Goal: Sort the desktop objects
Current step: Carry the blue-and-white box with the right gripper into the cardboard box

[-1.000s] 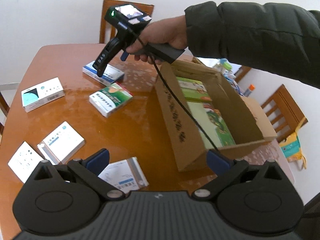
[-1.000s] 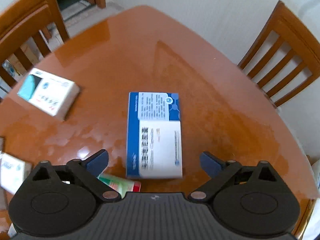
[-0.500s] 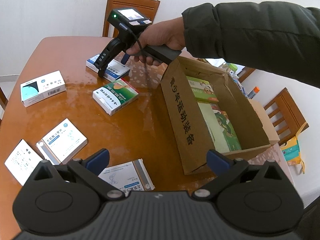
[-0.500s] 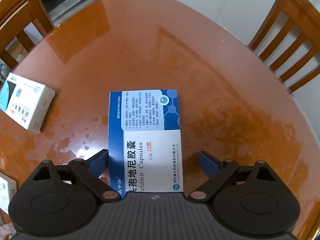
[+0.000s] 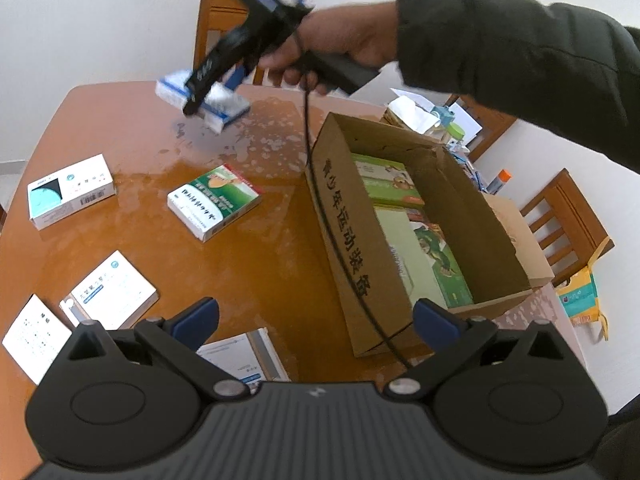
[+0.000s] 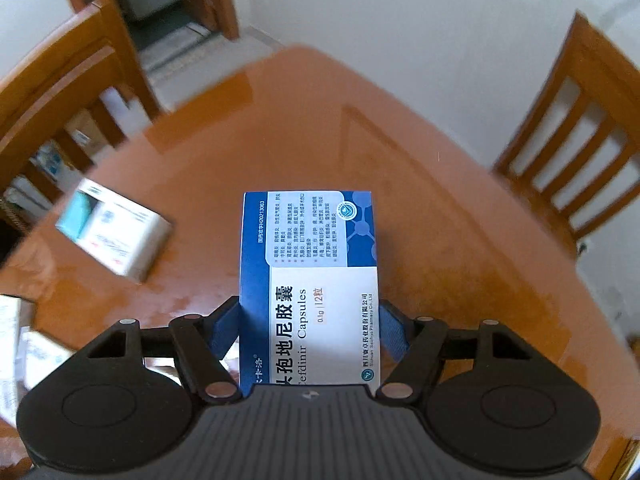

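My right gripper (image 6: 310, 324) has a blue and white capsule box (image 6: 316, 264) between its pads, and its jaws are closing on the box's long sides. The left wrist view shows this box (image 5: 224, 108) lifted clear of the orange table (image 5: 260, 264) at the far end, in the right gripper (image 5: 212, 92) that a hand holds. An open cardboard carton (image 5: 348, 240) with green boxes inside stands to the right. My left gripper (image 5: 316, 316) hangs open over the near table edge with nothing between its fingers.
A green and white box (image 5: 214, 200), a teal and white box (image 5: 70, 190) and three white boxes (image 5: 114, 292) lie left of the carton. The right gripper's cable (image 5: 320, 208) drapes over the carton's wall. Wooden chairs (image 6: 580, 128) stand around the table.
The right gripper came down over the blue and white box, narrowed its jaws onto it and raised it off the table. The left gripper has hardly moved.
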Demonstrator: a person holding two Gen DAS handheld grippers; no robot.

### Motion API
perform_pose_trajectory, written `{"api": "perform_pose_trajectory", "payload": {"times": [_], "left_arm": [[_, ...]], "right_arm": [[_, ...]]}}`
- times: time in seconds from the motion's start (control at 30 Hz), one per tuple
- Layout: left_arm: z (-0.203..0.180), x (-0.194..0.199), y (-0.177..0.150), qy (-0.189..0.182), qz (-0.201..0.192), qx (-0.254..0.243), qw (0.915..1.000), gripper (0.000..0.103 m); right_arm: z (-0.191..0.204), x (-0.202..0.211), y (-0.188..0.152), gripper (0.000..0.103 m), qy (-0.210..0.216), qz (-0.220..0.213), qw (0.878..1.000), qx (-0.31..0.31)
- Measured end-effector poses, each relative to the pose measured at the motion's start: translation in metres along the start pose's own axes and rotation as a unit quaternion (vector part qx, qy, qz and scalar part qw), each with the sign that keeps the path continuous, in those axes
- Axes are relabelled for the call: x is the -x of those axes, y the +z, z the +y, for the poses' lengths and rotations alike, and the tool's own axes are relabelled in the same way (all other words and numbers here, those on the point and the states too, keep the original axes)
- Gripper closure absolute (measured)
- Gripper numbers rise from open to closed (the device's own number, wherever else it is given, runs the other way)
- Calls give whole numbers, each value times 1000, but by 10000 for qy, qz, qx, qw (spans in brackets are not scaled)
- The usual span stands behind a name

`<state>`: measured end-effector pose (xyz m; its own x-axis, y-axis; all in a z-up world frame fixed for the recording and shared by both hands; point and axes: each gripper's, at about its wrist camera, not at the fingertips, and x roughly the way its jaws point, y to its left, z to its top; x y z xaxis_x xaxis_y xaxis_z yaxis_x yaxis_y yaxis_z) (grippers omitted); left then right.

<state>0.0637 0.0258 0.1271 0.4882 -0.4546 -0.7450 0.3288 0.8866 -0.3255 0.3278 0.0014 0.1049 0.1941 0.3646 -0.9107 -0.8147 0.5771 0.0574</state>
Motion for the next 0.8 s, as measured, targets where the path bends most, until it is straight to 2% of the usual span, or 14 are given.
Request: {"api": "perform_pose_trajectory", "payload": {"times": [0.13, 0.23, 0.47, 0.57, 0.8], "left_arm": [[-10, 0, 3, -17, -22, -137, 9999, 0], [-20, 0, 5, -52, -46, -247, 9997, 0], [-55, -9, 5, -293, -10, -503, 9983, 0], [-73, -15, 6, -390, 12, -665, 9970, 0], [-108, -28, 8, -513, 108, -938, 9942, 0]], "right_arm": [[10, 72, -2, 28, 313, -511, 9979, 242], [16, 130, -18, 28, 535, -745, 9944, 527], [5, 227, -74, 28, 758, -675, 9926, 670], [-6, 242, -111, 28, 617, -498, 9942, 730], [-38, 214, -184, 28, 268, -71, 9981, 546]]}}
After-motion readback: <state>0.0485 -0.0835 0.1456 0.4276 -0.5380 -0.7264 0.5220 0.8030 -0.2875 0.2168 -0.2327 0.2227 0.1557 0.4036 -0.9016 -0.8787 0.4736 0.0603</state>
